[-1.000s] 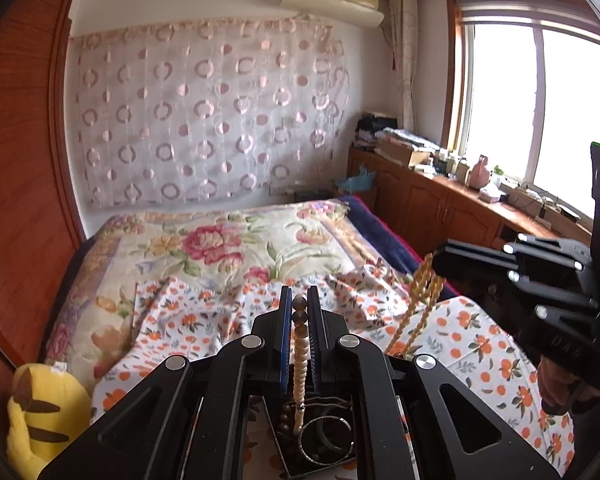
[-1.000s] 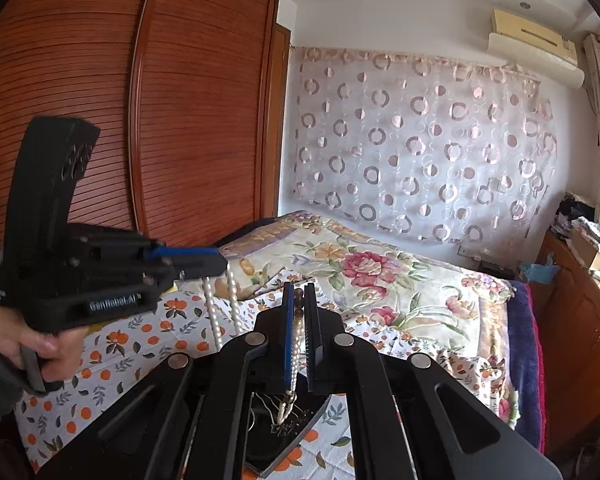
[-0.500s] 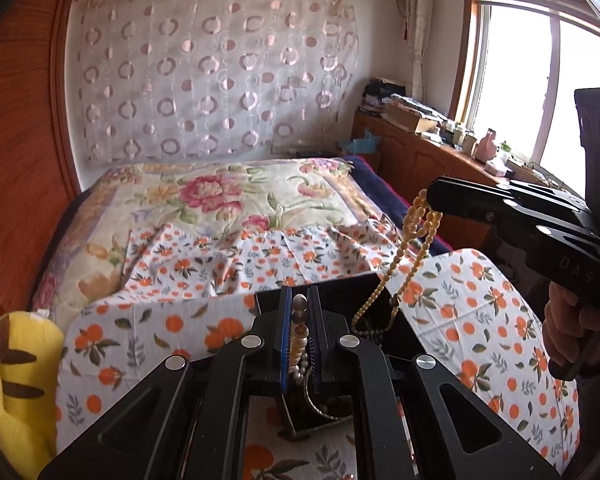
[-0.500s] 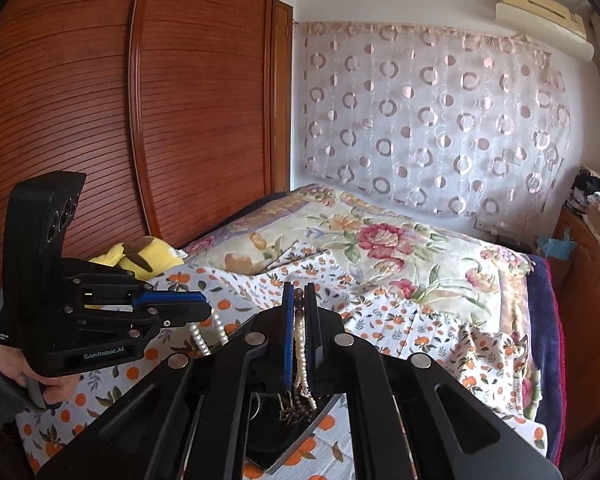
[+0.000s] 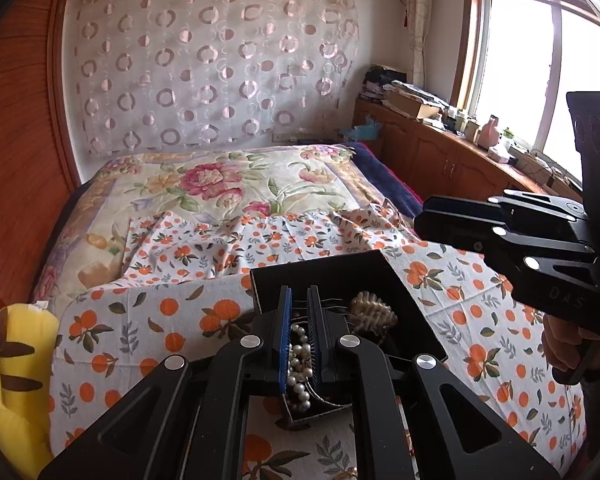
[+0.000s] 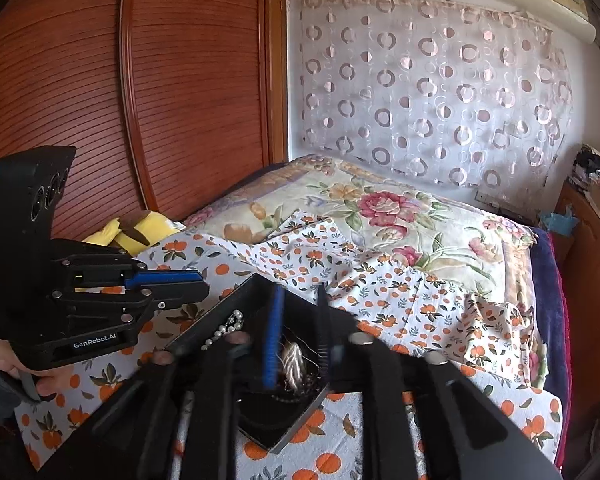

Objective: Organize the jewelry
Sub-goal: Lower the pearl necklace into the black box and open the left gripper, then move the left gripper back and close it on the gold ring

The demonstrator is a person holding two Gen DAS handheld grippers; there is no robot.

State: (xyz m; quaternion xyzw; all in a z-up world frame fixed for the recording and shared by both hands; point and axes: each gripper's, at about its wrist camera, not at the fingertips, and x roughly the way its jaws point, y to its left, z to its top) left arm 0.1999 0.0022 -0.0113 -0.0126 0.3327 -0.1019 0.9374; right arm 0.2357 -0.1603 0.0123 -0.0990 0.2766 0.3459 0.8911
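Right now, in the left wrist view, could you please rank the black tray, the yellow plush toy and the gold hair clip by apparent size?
1. Black tray, though the left tool hides part.
2. Yellow plush toy, cut off by the frame edge, so its rank against the tray is unsure.
3. Gold hair clip, clearly smallest.

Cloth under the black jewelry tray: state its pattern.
White cloth printed with oranges and small leaves; the left wrist view shows it best, beneath the tray.

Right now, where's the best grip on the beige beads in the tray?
Take the beads by the top of their heap, coming straight down from above. They lie bunched in a raised mound inside the tray, whose walls block a side approach. Probably set the fingers across the mound, away from the pearls beside it, so the strands don't snag.
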